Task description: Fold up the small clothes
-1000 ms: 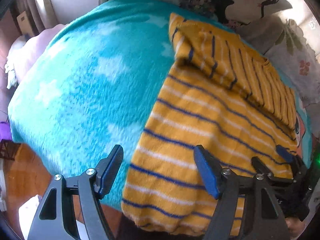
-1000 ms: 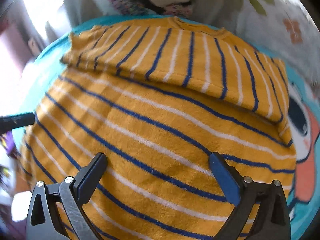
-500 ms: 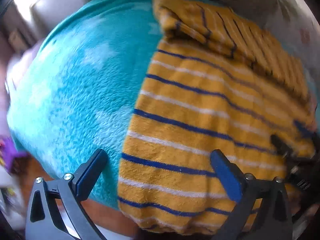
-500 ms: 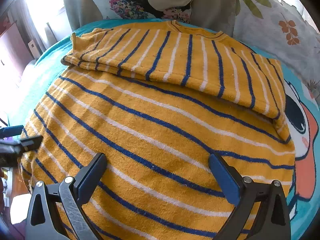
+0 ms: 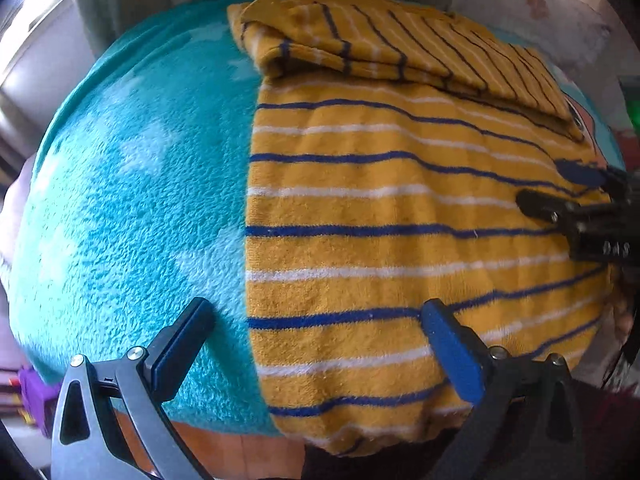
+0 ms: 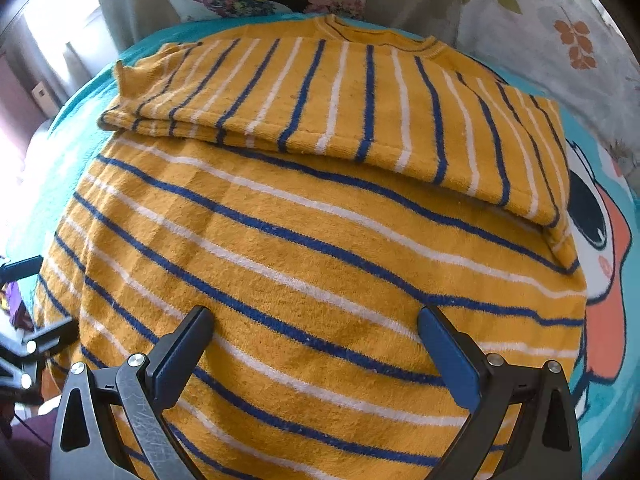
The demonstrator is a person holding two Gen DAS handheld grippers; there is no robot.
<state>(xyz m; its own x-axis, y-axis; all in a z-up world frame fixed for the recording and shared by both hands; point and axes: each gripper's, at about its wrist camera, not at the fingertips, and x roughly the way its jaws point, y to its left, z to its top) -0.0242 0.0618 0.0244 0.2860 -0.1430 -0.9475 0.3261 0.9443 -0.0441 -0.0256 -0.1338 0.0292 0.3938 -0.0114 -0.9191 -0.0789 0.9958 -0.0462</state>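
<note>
A small yellow shirt with blue and white stripes (image 5: 400, 208) lies flat on a turquoise fleece blanket (image 5: 132, 184). Its sleeves are folded across the chest near the collar, shown in the right wrist view (image 6: 344, 96). My left gripper (image 5: 316, 340) is open and empty, straddling the shirt's left edge near the hem. My right gripper (image 6: 316, 344) is open and empty over the lower body of the shirt (image 6: 304, 264). It also shows at the right edge of the left wrist view (image 5: 580, 196), over the shirt's right side.
The blanket (image 6: 600, 280) carries a cartoon print at the right. Floral pillows (image 6: 560, 20) lean behind the shirt. The bed's near edge drops to a wooden floor (image 5: 224, 452). The left gripper's frame (image 6: 28, 344) shows at the left.
My left gripper has opened wider and swung right, squaring up with the shirt's left edge near the hem. My right gripper has stayed open and moved a little closer over the shirt.
</note>
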